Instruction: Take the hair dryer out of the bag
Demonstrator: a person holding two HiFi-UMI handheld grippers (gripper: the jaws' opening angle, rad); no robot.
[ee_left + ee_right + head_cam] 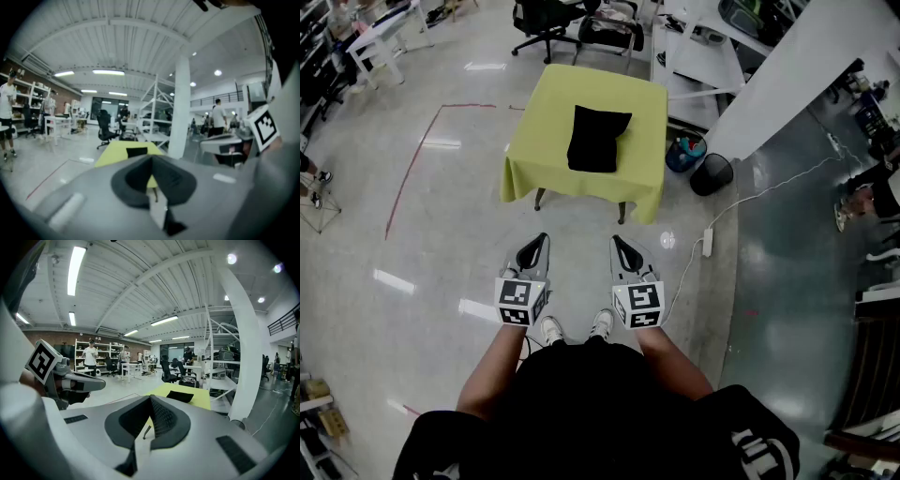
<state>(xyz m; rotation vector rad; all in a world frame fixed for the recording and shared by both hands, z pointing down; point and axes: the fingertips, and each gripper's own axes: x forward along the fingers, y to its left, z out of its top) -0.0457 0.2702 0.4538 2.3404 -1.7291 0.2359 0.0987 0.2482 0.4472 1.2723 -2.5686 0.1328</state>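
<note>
The black bag (597, 138) lies near the middle of the bench (546, 155) (which is draped in a yellow-green cloth (642, 178)), well ahead of the person (581, 403) standing on the grey floor (441, 244). The hair dryer itself is out of sight, so whether it sits inside the bag cannot be told. The left gripper (541, 240) and right gripper (617, 242) are held side by side before the person's body, well short of the bench, aimed toward it and slightly downward. On both, the fingers (161, 418) are clenched together with nothing between them.
</note>
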